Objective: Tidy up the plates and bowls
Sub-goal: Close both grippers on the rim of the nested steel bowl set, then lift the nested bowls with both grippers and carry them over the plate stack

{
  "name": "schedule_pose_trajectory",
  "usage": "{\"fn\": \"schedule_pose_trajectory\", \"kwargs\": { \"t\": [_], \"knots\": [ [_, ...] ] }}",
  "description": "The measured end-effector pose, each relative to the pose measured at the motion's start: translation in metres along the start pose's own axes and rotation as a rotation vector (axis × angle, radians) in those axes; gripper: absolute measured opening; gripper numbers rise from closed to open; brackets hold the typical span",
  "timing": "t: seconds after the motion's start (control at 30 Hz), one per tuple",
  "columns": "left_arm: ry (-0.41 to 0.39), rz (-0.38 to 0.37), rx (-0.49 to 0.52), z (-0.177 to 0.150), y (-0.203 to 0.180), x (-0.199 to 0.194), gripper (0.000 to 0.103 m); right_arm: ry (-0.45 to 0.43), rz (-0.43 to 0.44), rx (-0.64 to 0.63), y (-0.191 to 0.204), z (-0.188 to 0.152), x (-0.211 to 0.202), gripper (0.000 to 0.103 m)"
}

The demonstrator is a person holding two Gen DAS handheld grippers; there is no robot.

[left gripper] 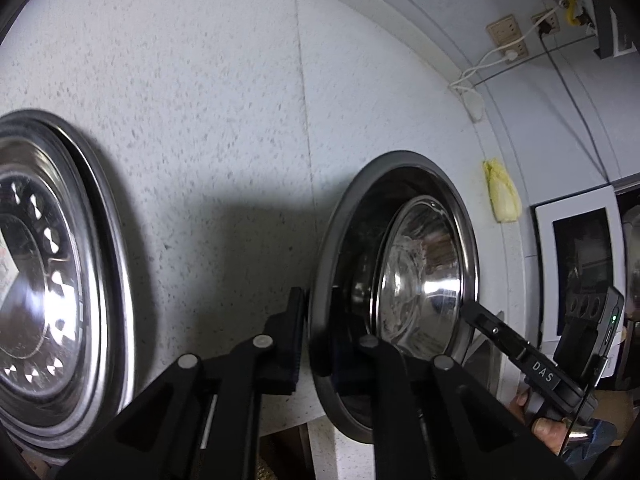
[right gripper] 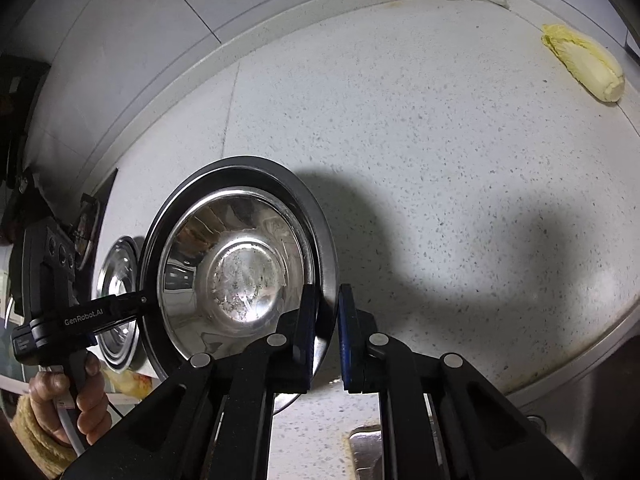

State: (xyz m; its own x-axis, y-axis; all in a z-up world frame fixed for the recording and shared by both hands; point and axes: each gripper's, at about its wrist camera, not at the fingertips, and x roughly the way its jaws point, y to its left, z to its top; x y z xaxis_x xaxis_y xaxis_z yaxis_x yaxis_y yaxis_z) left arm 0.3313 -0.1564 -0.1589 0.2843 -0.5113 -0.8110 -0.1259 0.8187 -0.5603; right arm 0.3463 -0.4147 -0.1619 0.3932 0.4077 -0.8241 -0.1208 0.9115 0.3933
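Two tools grip opposite rims of one steel bowl [right gripper: 240, 276] nested in a dark plate [right gripper: 324, 256] on the counter [right gripper: 440, 200], the left tool [left gripper: 316, 344] and right tool [right gripper: 326, 340] closed on it, so lift both together and level.

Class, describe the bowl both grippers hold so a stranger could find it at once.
On the speckled white counter, look in front of the yellow cabbage. The steel bowl sits there, both grippers pinching opposite sides of its dark rim; the other steel dish stands untouched.
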Motion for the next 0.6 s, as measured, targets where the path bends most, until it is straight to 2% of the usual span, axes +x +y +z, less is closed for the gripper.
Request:
{"fn": "schedule_pose_trajectory", "kwargs": {
  "t": [0.23,0.4,0.6],
  "knots": [
    [-0.088,-0.022,0.012,0.011,0.009,-0.057,0.010,-0.050,0.033,-0.039,0.037,0.009,-0.022,0.009],
    [-0.154,-0.019,-0.021,0.018,0.042,-0.110,0.010,-0.067,0.088,-0.102,0.081,0.015,-0.025,0.009],
    [-0.204,0.030,-0.080,0.014,0.092,-0.154,0.010,-0.035,0.157,-0.190,0.137,0.016,-0.003,0.009]
  ]
}}
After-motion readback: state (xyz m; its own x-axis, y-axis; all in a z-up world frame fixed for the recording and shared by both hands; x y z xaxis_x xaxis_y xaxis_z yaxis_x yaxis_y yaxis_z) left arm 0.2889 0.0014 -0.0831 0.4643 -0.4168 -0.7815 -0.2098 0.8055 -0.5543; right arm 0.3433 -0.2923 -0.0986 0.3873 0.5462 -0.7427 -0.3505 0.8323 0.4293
